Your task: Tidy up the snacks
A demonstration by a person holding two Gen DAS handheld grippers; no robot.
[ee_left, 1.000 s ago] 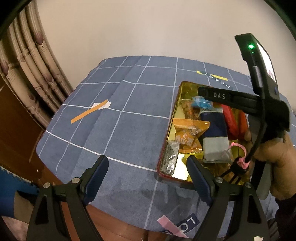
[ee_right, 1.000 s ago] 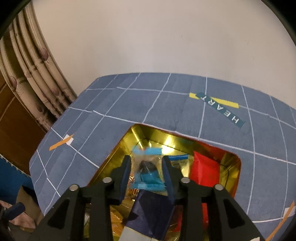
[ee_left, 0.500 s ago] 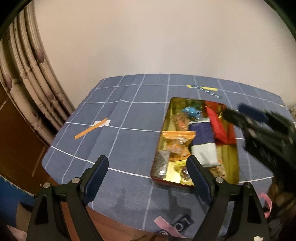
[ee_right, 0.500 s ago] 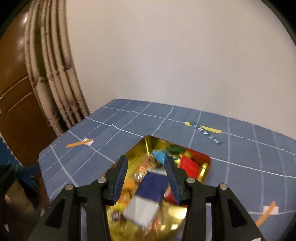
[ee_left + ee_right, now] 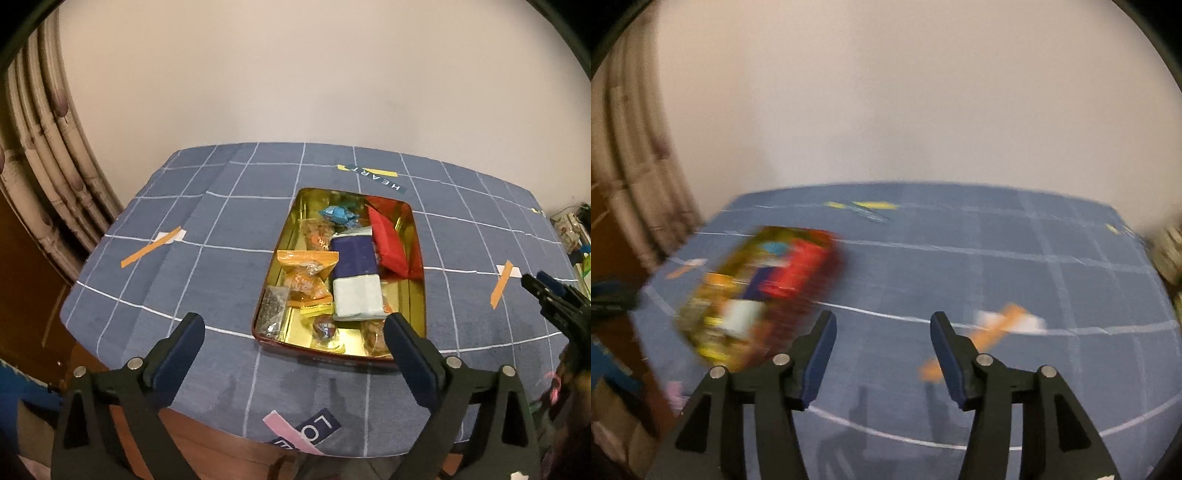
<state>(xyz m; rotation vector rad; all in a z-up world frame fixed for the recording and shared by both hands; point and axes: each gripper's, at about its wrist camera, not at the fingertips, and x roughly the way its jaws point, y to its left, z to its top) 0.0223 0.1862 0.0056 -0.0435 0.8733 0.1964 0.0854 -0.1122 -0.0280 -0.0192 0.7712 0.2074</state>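
Note:
A gold tin tray with a red rim (image 5: 416, 295) sits on the blue checked tablecloth, holding several snacks: a navy and pale packet (image 5: 355, 277), a red packet (image 5: 388, 245), an orange packet (image 5: 308, 273), a blue-wrapped candy (image 5: 336, 214). My left gripper (image 5: 293, 347) is open and empty, held above the table's near edge in front of the tray. My right gripper (image 5: 882, 350) is open and empty, over bare cloth to the right of the tray (image 5: 827, 291), which is blurred there. It also shows at the right edge of the left wrist view (image 5: 546, 291).
Orange tape strips lie on the cloth at left (image 5: 151, 247) and right (image 5: 502, 282). A beige curtain (image 5: 44, 177) hangs at the left, a plain wall behind. Clutter (image 5: 572, 229) sits past the table's right edge. The near table edge drops to a wooden side.
My right gripper let go of the clear blue candy packet in the tray, opened, and pulled back and to the right. My left gripper rose and drew back a little.

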